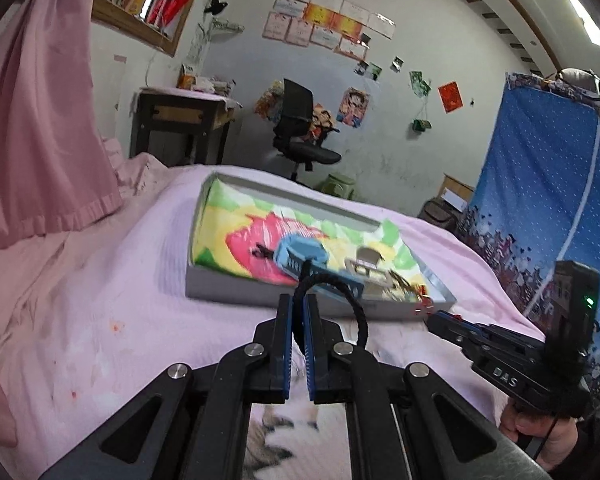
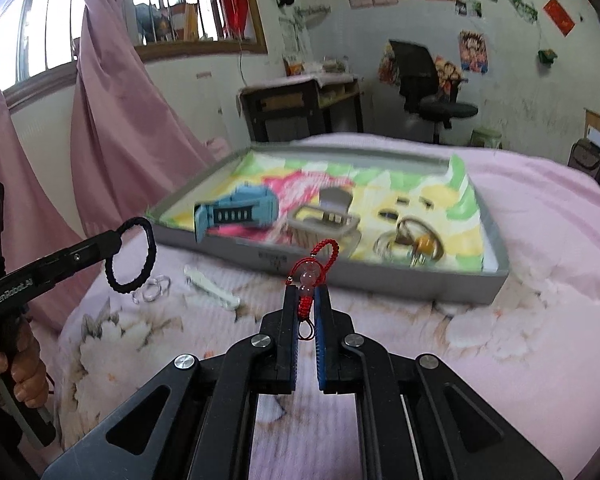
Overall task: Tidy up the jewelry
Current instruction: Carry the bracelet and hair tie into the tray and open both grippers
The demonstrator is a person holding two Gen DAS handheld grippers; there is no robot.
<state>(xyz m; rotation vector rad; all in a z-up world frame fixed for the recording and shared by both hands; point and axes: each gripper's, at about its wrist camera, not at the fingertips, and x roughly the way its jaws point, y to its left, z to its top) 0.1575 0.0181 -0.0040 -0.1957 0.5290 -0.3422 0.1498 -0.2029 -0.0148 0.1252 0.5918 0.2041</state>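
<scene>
Two tools clamped — left tool on black braided ring, right tool on red-corded charm.

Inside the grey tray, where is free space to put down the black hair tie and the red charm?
Free: the tray's far-left pink and green area, behind the blue watch; also the far green strip along the back wall. Crowded: the near-right part, with the grey clip and rings.

The right gripper pinches a red cord charm above the pink bed; at left, the left gripper holds a black hair tie before the grey tray.
</scene>
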